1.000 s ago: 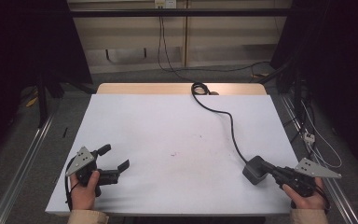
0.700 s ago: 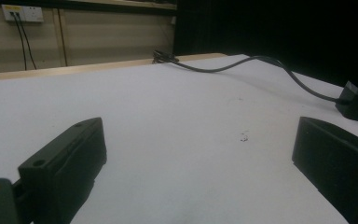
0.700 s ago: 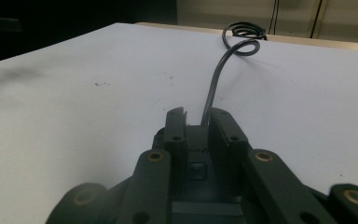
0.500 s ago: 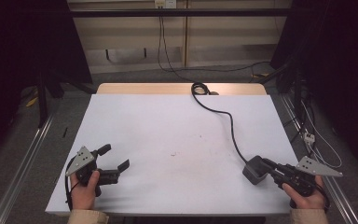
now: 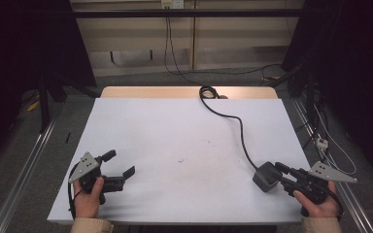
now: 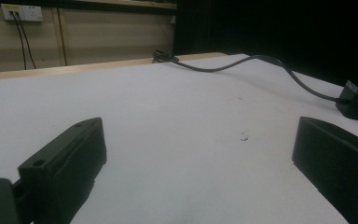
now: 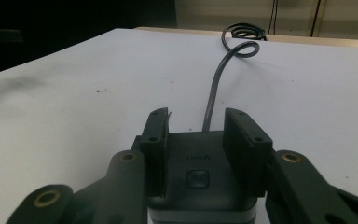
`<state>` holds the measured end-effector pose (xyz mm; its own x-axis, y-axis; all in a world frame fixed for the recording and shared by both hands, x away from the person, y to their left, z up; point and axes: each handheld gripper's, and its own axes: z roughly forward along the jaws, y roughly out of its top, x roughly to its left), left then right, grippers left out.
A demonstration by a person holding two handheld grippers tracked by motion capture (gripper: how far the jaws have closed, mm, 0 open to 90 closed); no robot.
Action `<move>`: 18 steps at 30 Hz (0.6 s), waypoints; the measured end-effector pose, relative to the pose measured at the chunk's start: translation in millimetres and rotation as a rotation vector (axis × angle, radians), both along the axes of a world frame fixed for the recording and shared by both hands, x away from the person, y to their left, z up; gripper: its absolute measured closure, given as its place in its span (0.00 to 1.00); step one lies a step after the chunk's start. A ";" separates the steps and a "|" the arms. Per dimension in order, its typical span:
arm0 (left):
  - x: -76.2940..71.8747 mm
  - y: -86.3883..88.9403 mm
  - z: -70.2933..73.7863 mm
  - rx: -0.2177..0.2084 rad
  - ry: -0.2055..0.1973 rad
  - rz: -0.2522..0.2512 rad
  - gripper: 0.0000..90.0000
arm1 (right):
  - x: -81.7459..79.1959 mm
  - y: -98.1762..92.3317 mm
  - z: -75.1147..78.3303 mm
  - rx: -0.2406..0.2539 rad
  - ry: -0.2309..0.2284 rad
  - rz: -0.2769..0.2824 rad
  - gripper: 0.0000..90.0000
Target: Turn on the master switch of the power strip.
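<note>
Overhead, we see a white table top [image 5: 175, 145] with a strip of bare wood along its far edge, and a person's two hands at the near edge, each holding a gripper. The left gripper [image 5: 118, 166] sits near the near-left corner, its jaws spread wide with nothing between them. The left hand [image 5: 88, 196] wraps its handle, and a grey three-cornered plate [image 5: 84, 166] rides on top.

At the near-right, the right gripper [image 5: 275, 171] meets a small dark grey box [image 5: 266, 176] that rests on the table. From above we cannot judge the grip well, but the right gripper view settles it: both jaws press against the sides of the box [image 7: 198, 179], one on each flank, so the gripper is closed on it. That view also reveals a small square button and faint lettering on the box's top face, detail lost from above.

A black cable [image 5: 233, 124] runs from the box across the table to a coil at the far edge. The high view shows its full curved path; the right gripper view shows it [image 7: 213, 91] leaving the box straight ahead and looping near the coil.

From the left gripper view, we see the open jaws framing bare table, with the box [image 6: 356, 103] well apart at the right edge and a few small dark specks [image 6: 244, 136] on the surface.
</note>
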<state>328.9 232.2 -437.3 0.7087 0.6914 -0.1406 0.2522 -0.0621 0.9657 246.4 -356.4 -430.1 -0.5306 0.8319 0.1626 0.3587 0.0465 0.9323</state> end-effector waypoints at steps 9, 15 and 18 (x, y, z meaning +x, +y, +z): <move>0.0 0.0 0.1 -0.002 -0.001 -0.001 0.03 | 1.5 0.8 -0.2 0.011 -0.002 -0.016 0.58; 0.1 0.0 0.2 -0.001 -0.003 -0.002 0.03 | 1.8 1.1 0.3 0.013 -0.002 -0.027 0.51; 0.0 0.2 0.3 -0.001 -0.002 -0.002 0.03 | 2.0 1.2 0.5 0.016 0.000 -0.033 0.48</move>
<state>328.9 232.4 -437.0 0.7103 0.6898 -0.1398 0.2502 -0.0618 0.9662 248.3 -355.2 -429.6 -0.5025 0.8465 0.1760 0.3602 0.0199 0.9326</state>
